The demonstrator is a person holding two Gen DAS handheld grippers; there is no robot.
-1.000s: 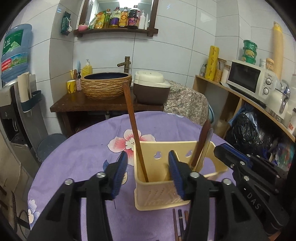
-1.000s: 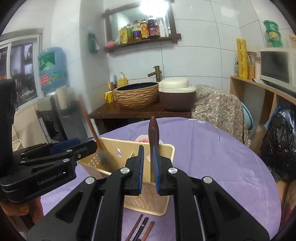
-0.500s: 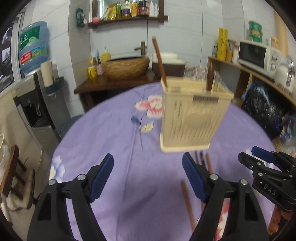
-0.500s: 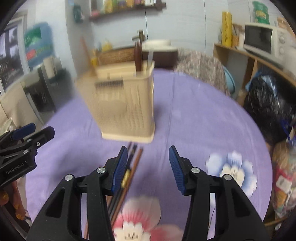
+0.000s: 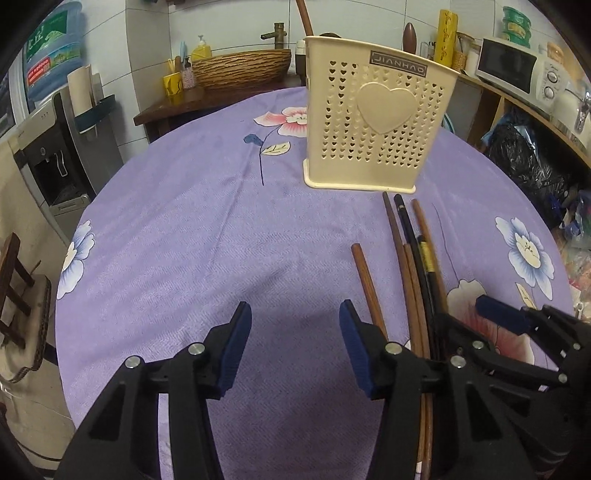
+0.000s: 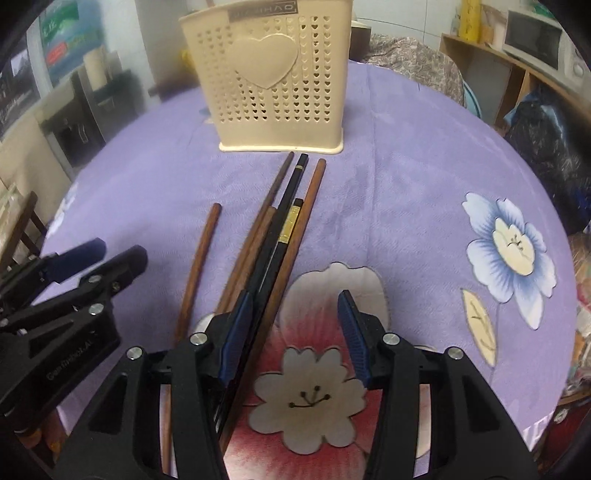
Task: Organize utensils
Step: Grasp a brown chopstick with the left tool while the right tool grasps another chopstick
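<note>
A cream plastic holder [image 5: 376, 122] with small heart-shaped holes, one large raised heart on its front and a dark label near the rim stands upright on the desk [image 5: 192, 236], which is covered with a purple cloth printed with flowers. Two dark wooden handles rise from the holder: a long thin one [image 5: 304, 16] at its left end and a rounded brown tip [image 5: 409, 32] toward the right. On the cloth just in front of the holder lie six chopsticks: four brown ones and two black ones, one of the black ones with a gold band [image 6: 287, 229]. Five of them form a close bundle [image 6: 284, 218] pointing toward the holder's base, their far tips just short of it; the sixth, a brown chopstick [image 5: 367, 284], lies apart on the left of the bundle. The left gripper [image 5: 291, 350] hovers over bare cloth with its jaws spread wide and nothing between them, the single brown chopstick passing just beside its right finger. The right gripper [image 6: 295, 336] is likewise released, jaws apart and empty, poised over a pink flower print with the near ends of the bundle running under its left finger. Around the desk are a woven basin [image 5: 240, 66] on a dark wooden side table, a yellow cup [image 5: 173, 83], a water dispenser [image 5: 48, 122] and a microwave [image 5: 508, 62] on a shelf
</note>
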